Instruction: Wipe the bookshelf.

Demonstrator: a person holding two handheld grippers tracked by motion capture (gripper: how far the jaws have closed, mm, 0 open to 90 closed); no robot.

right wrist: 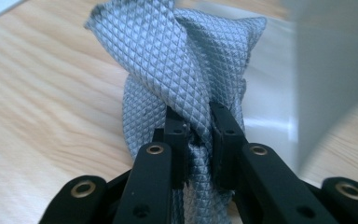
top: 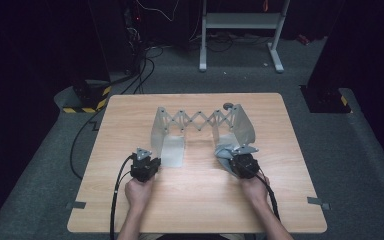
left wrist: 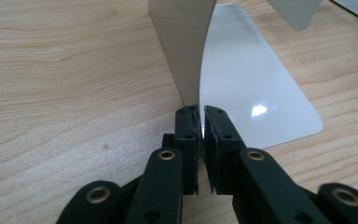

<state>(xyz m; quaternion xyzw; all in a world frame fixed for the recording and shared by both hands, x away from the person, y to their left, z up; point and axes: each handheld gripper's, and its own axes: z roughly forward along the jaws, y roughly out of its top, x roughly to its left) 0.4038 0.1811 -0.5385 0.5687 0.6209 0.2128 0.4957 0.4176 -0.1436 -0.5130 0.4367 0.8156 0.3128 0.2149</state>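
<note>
High view had the whole setup: a grey metal expanding rack with a scissor-lattice back and two curved end plates (top: 200, 122) sitting mid-table on the light wooden tabletop (top: 195, 200), open side toward me. My left gripper (top: 149, 161) was at the near edge of the left end plate (top: 161, 131), and in the left gripper view the jaws were clamped right on that thin upright sheet edge (left wrist: 186, 51), with its flat glossy foot (left wrist: 256, 88) lying on the wood just beside it. My right gripper (top: 236, 159) was at the right end plate (top: 243, 127), jaws pinched shut on a bunched grey diamond-textured cloth (right wrist: 182, 60) sitting right next to the plate's base. So I'd say this was the grab-and-set stage, one hand steadying the rack, the other holding the cloth. Next move probably calls for keeping the left pinch firm so the rack doesn't slide, then lifting the cloth clear of the plate without snagging.
</note>
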